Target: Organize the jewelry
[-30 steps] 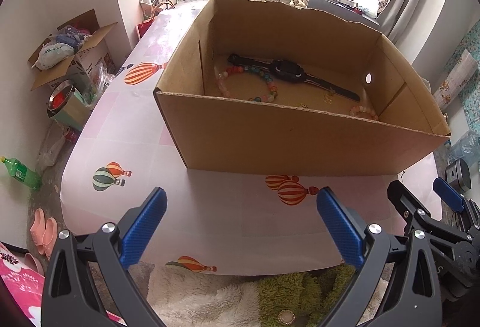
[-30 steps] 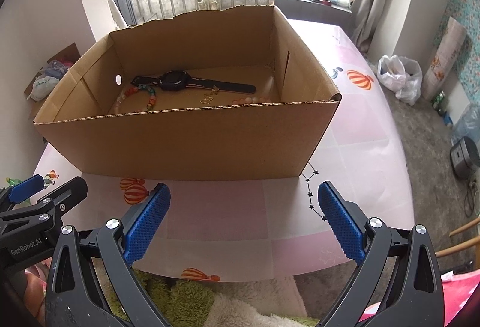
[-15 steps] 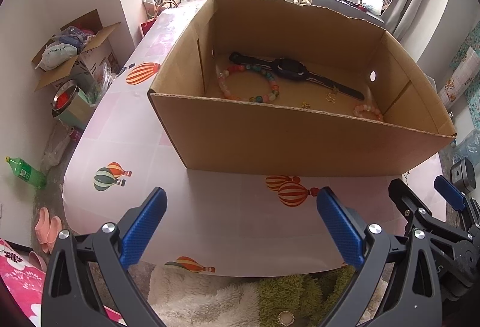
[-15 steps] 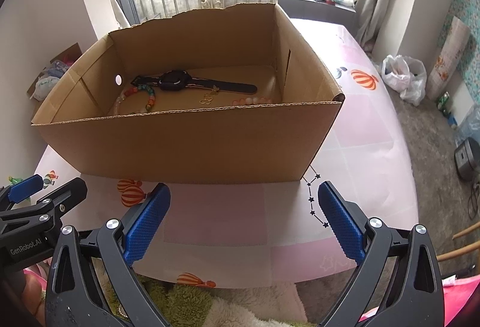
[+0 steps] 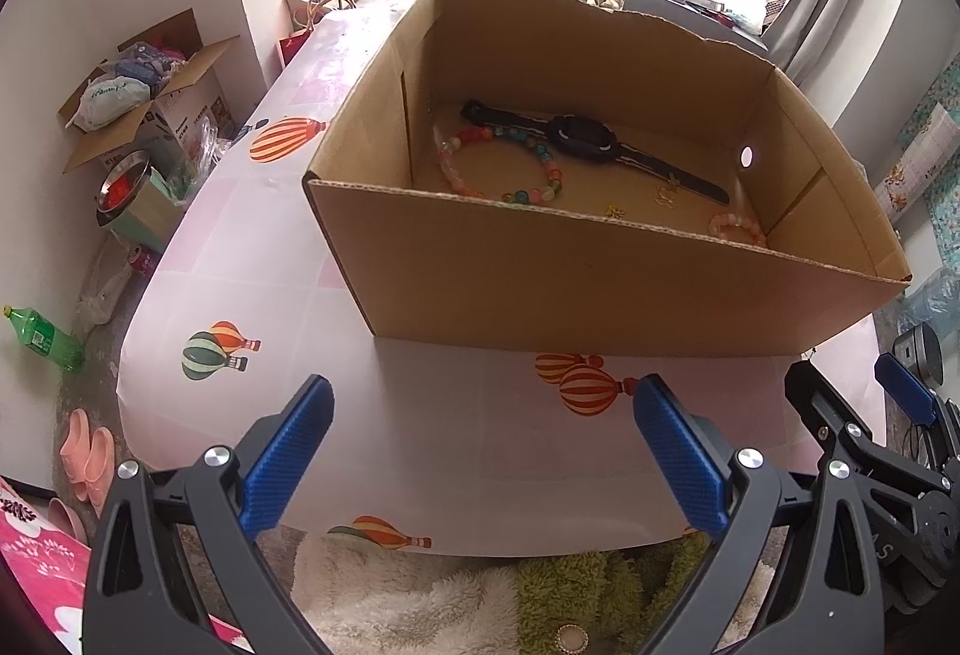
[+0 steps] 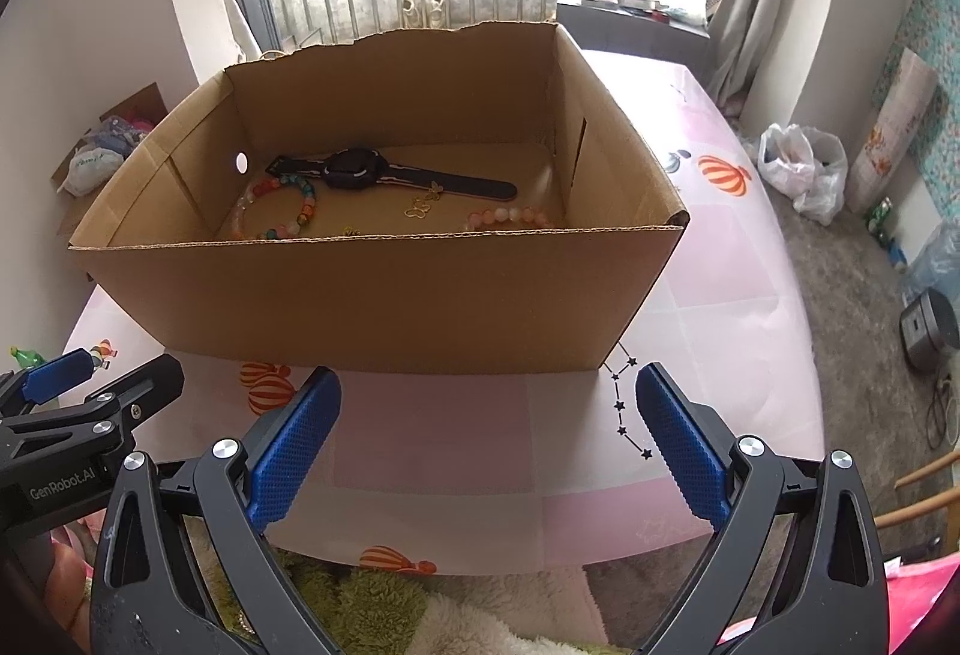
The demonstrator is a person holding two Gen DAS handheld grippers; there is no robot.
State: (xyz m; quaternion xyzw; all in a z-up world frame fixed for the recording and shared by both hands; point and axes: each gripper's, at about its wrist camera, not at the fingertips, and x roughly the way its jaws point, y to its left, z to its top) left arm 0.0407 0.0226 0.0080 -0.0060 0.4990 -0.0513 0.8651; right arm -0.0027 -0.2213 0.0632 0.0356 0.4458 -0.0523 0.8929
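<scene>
An open cardboard box [image 5: 600, 283] [image 6: 384, 295] stands on the pink balloon-print table. Inside lie a black watch [image 5: 585, 144] [image 6: 360, 169], a multicoloured bead bracelet [image 5: 543, 159] [image 6: 306, 202], a pink bead bracelet [image 5: 735, 229] [image 6: 510, 217] and small gold pieces [image 5: 666, 193] [image 6: 423, 205]. My left gripper [image 5: 480, 433] hangs open in front of the box's near wall, nothing between its blue pads. My right gripper [image 6: 489, 430] is open too, held beside it at the table's front edge.
The table's front edge [image 5: 456, 541] is close below both grippers, with a shaggy rug under it. On the floor to the left are a carton of clutter [image 5: 144, 96] and a green bottle [image 5: 42, 337]. A white bag [image 6: 801, 169] lies on the right.
Both grippers have risen slightly and tilted, so more of the box's inside shows. Nothing in the box moved. Both stay open.
</scene>
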